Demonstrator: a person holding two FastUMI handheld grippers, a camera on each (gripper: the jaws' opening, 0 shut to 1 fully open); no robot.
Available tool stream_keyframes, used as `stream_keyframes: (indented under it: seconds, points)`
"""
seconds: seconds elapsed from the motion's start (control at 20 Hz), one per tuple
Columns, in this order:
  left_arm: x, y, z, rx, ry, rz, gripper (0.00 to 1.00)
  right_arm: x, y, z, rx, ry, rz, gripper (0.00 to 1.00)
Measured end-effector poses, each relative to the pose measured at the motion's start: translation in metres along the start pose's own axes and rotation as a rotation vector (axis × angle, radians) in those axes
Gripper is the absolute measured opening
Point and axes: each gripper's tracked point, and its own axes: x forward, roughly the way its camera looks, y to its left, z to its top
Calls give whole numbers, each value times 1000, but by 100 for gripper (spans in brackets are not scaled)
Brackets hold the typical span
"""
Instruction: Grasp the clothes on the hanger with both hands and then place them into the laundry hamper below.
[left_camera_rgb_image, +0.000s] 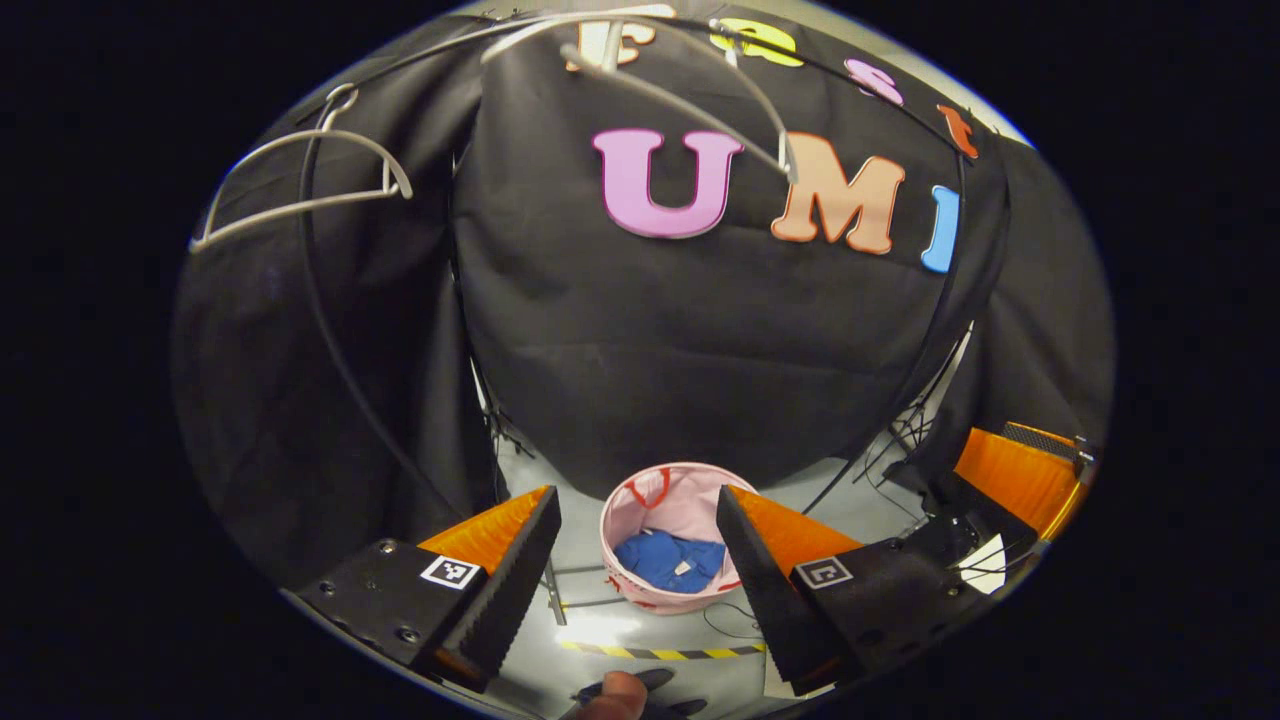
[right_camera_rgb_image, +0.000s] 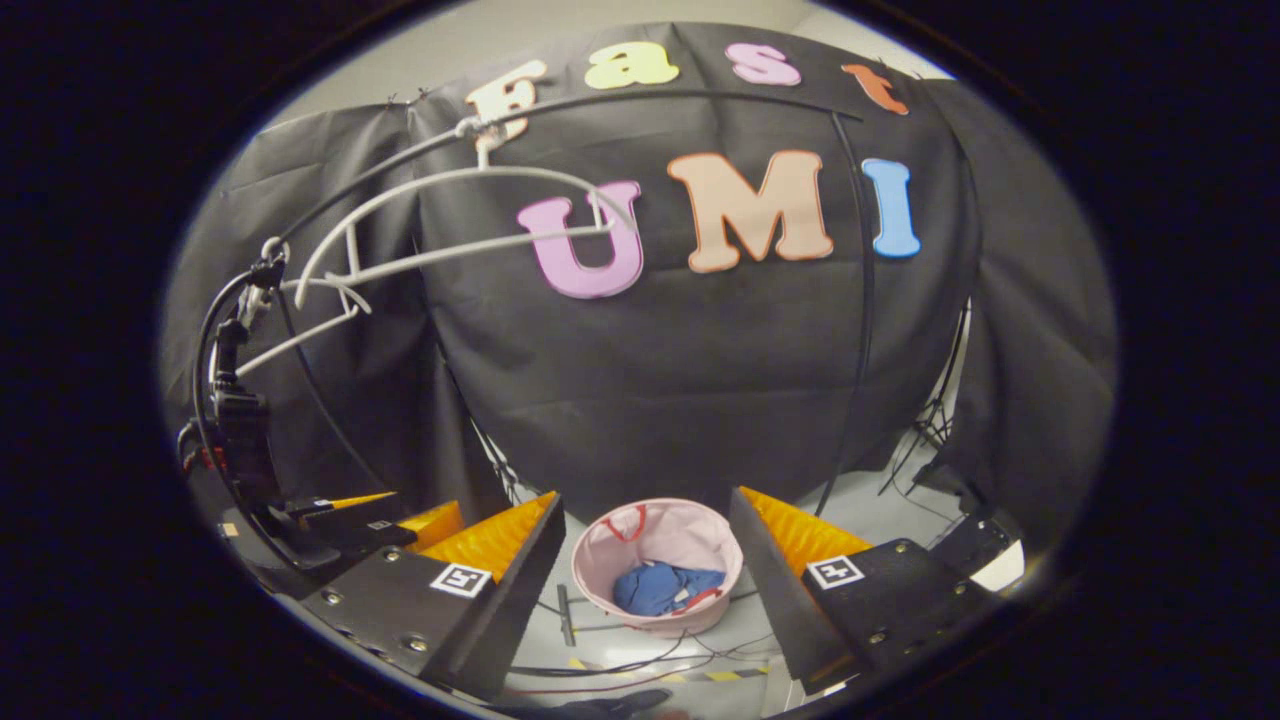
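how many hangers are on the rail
2, both bare. In the right gripper view, one white hanger hangs near the rail's middle, and the other hanger sits lower left, towards the rail's end. More could hide beyond the view's edge.

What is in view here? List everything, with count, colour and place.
laundry hamper: one, pink, on the floor below the rail.
clothes: one blue bundle, inside the hamper.
hangers: two, pale grey, bare, on the rail.
rail: one, dark, curved overhead.
striped tape: one strip, yellow and black, on the floor.
left hand-held gripper: one, open, above the hamper.
right hand-held gripper: one, open, above the hamper.
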Motion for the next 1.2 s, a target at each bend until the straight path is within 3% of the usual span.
stream_keyframes:
  seconds: [0.2, 0.35, 0.4, 0.45, 0.5, 0.55, 0.6, 0.65, 0.8, 1.0, 1.2]
  points:
    - [-25, -3, 31, 7, -44, -1, 99, -26, -8, 30, 7, -89, -21, 99]
    - [-40, 3, 57, 14, -105, 6, 99, -49, -18, 54, 37, -144, -35, 93]
    - [-45, 3, 66, 9, -127, 4, 98, -58, -22, 63, 51, -161, -37, 99]
    - [-49, 2, 75, 9, -144, 3, 98, -66, -27, 72, 65, -180, -36, 99]
    - [-54, 4, 82, 13, -163, 3, 98, -74, -31, 82, 82, -203, -33, 93]
    - [-58, 6, 90, 20, -184, 0, 96, -80, -37, 90, 103, -227, -35, 93]
    - [-64, 8, 100, 31, -217, -3, 96, -91, -58, 92, 125, -254, -36, 93]
    - [-70, 8, 113, 44, -259, -2, 98, -98, -69, 100, 144, -283, -40, 99]
    - [-86, -4, 145, 86, -374, -26, 96, -124, -92, 112, 164, -358, -63, 98]
    - [-108, -23, 160, 112, -428, -55, 96, -132, -121, 112, 108, -380, -95, 100]
    - [-117, -36, 161, 112, -435, -90, 96, -146, -129, 126, 105, -421, -80, 98]
